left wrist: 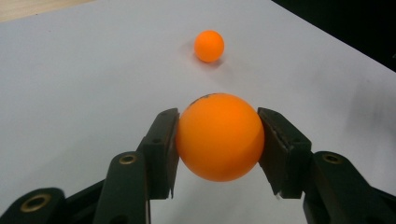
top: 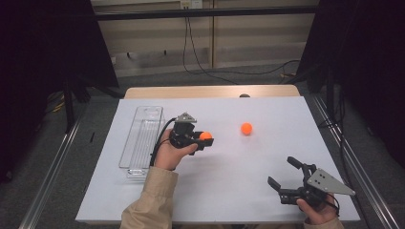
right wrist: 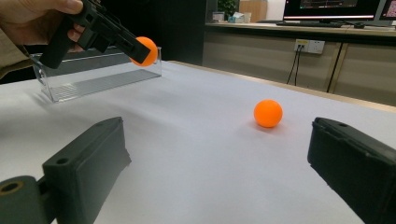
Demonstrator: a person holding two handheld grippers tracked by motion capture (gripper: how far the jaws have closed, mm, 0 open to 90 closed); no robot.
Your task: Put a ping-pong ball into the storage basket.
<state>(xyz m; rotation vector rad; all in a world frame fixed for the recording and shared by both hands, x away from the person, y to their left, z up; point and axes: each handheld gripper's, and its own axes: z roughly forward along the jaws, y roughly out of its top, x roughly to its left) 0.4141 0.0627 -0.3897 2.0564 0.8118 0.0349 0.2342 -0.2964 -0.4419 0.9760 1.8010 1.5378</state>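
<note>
We are holding one orange ball [left wrist: 219,136] in the left gripper [top: 204,139], the jaws clamped on its two sides; in the right gripper view it is hanging clear above the white table [top: 267,157], just in front of the clear tray [top: 142,138]. In the high view the tray is lying to the left of that hand, long side running away from us, and it is looking empty as far as we can tell through the plastic.

The second orange ball [top: 246,128] is sitting loose on the table, well apart from both grippers, toward the far middle. The right gripper [top: 286,174] is resting near the near right corner with its jaws spread wide and nothing between them, pointing roughly toward that loose ball.

Our reading of progress: we are judging this as a pick-and-place of balls into the tray, about at the first carry. One ball is lifted but not yet set in; the other is not yet touched. Left to do, as we see it: swinging the held ball over the tray, releasing it, then fetching the second.

Writing: a small dark mark is showing on top of the held ball in the left gripper view, too small to read. Monitors behind the table in the right gripper view are showing text we cannot make out. No brand or label readable anywhere.
</note>
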